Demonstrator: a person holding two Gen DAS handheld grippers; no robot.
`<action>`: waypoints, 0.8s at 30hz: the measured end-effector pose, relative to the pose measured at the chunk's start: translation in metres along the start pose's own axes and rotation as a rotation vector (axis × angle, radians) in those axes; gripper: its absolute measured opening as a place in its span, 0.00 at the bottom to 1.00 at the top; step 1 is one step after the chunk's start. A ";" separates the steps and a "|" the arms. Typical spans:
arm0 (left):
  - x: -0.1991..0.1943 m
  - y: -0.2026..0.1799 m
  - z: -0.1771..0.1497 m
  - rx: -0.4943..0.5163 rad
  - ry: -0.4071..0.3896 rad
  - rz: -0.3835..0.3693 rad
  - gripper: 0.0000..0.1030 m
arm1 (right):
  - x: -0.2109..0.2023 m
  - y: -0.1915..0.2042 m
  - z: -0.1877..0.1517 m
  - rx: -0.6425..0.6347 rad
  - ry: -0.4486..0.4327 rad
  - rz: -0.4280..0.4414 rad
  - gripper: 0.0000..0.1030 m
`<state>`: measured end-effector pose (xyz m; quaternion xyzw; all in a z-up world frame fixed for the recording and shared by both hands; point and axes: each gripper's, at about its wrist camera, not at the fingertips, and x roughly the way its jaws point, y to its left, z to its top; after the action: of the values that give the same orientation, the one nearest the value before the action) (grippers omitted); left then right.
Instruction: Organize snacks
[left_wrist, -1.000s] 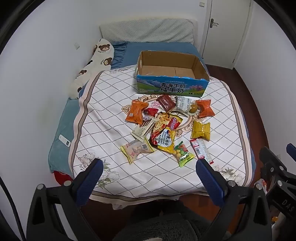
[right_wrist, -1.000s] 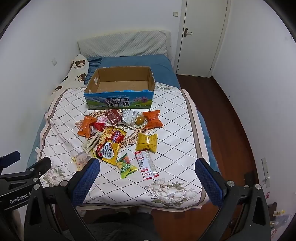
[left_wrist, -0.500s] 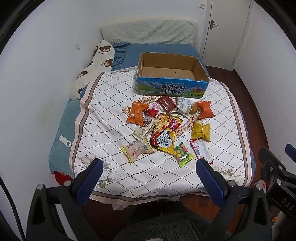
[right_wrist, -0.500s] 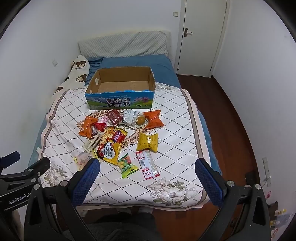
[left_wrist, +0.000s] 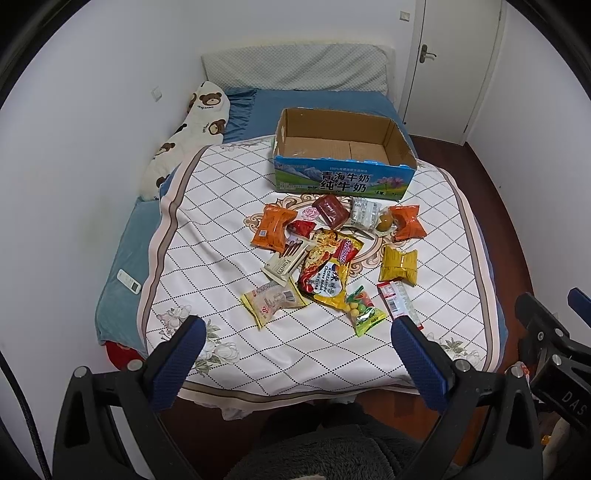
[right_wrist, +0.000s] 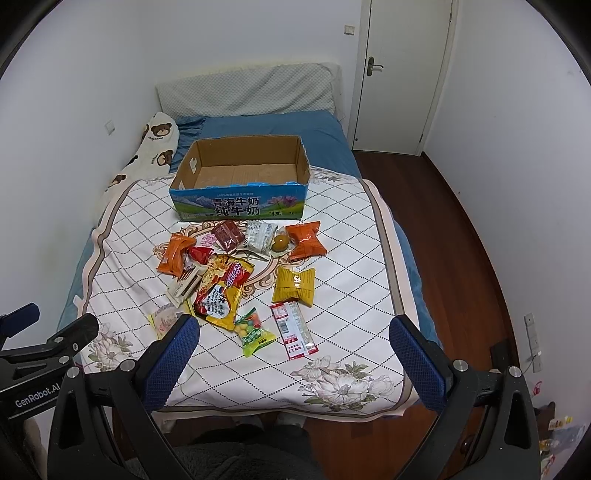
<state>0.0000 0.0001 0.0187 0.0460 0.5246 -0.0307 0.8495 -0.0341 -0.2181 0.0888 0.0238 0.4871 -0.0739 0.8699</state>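
The cardboard box (left_wrist: 343, 155) sits in the upper centre of both views, on the far part of the quilted blanket (left_wrist: 207, 236), open at the top. Its brown floor is bare; I see no snack inside it.

All snacks lie loose on the blanket just below the box, mid-frame. Nearest the box: a dark red packet (left_wrist: 331, 209), a clear white packet (left_wrist: 364, 214) and an orange packet (left_wrist: 406, 222) to their right. A second orange packet (left_wrist: 274, 230) lies at the left of the pile. The large yellow noodle bag (left_wrist: 328, 271) is central, overlapping a white stick-biscuit pack (left_wrist: 286, 260). A yellow packet (left_wrist: 399, 265) lies apart to the right. Lower down are a pale wrapper (left_wrist: 271, 301), a green candy bag (left_wrist: 364, 312) and a red-and-white sachet (left_wrist: 397, 302).

My left gripper (left_wrist: 295, 354) hangs at the bottom of the frame, fingers spread wide, gripping nothing. My right gripper (right_wrist: 295, 354) is likewise spread and empty, above the near blanket edge.

Versus 1.0 s ago: the pile and box appear slightly lower in both frames; nothing on the bed has been moved and both tools have stayed wide apart.
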 end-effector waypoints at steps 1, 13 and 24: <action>0.000 0.000 -0.001 0.002 0.000 0.000 1.00 | 0.000 0.000 0.000 0.001 -0.001 0.001 1.00; 0.000 -0.002 -0.001 0.003 -0.006 0.001 1.00 | -0.001 0.000 -0.001 0.004 -0.003 0.003 1.00; 0.000 0.001 -0.002 0.003 -0.010 0.000 1.00 | -0.006 0.002 0.002 0.004 -0.005 0.010 1.00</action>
<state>-0.0018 0.0011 0.0182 0.0469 0.5205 -0.0318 0.8520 -0.0348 -0.2158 0.0950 0.0277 0.4846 -0.0705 0.8714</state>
